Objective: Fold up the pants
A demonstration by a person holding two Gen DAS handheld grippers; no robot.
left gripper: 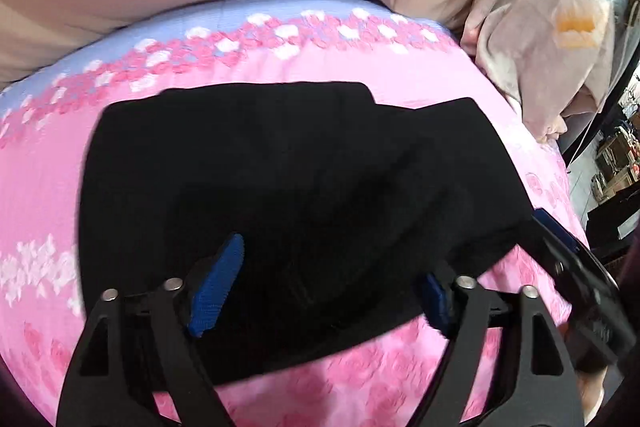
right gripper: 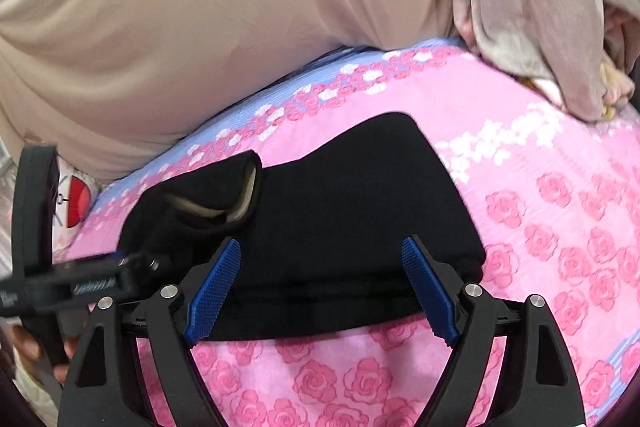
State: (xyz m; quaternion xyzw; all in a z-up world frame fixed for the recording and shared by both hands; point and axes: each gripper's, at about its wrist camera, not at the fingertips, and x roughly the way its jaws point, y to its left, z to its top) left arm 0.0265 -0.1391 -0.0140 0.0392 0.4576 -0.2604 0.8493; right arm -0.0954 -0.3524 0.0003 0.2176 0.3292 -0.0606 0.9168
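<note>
While both sets of tongs hung over the bed, the black pants [left gripper: 288, 195] lay folded into a compact dark bundle on the pink rose-print bedsheet [left gripper: 400, 75], right in the middle of the action. From the left wrist view, the left gripper [left gripper: 328, 291] stood with its jaws spread wide, its blue pads [left gripper: 218, 285] framing the near edge of the bundle, nothing pinched between them; whether the pads brushed the cloth, the blur would not let me say. Over at the right edge of that view, the right gripper [left gripper: 560, 239] poked in beside the far corner of the bundle.

Switching to the right wrist view, the right gripper [right gripper: 320, 291] also stood wide apart, both ribbed blue pads clear to see, the pants' [right gripper: 360, 207] near edge lying between them but not clamped. One end of the bundle [right gripper: 224, 195] curled up, showing a pale lining inside. At the left of this view the left gripper [right gripper: 120, 267] reached in low at the bundle's edge, with fingers of a hand [right gripper: 28, 351] wrapped round its handle.

Behind it all sat a big beige cushion [right gripper: 200, 27], and a pale flowered blanket [right gripper: 540, 7] was heaped at the far right corner of the sheet.
</note>
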